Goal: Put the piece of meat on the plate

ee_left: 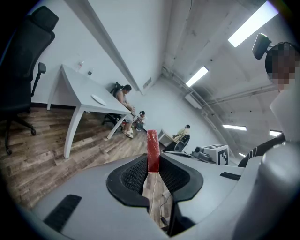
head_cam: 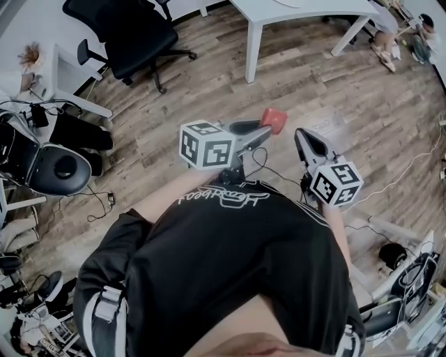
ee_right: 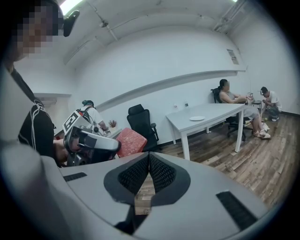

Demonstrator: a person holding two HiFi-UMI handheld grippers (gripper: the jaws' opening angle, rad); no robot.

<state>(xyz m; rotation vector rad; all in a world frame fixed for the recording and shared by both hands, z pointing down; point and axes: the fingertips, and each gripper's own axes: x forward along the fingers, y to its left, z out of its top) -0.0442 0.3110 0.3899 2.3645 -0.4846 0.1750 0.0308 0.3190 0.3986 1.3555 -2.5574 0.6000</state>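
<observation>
A red piece of meat [head_cam: 274,119] sticks out from the jaws of my left gripper [head_cam: 268,127], which is shut on it. In the left gripper view the meat [ee_left: 153,146] stands edge-on between the ribbed pads. My right gripper [head_cam: 301,134] is just to the right, shut with nothing in it; its pads meet at the tips [ee_right: 149,155]. From the right gripper view the meat [ee_right: 131,141] shows in the left gripper [ee_right: 112,146]. A small white plate [ee_left: 98,99] [ee_right: 197,118] lies on a white table [ee_left: 75,84] [ee_right: 211,115] some way ahead, over wooden floor.
A black office chair [head_cam: 132,35] [ee_right: 140,123] stands left of the white table [head_cam: 279,14]. People sit beyond the table's far end [ee_right: 234,101]. Cables [head_cam: 411,171] cross the floor at the right, and stands and gear [head_cam: 42,164] crowd the left.
</observation>
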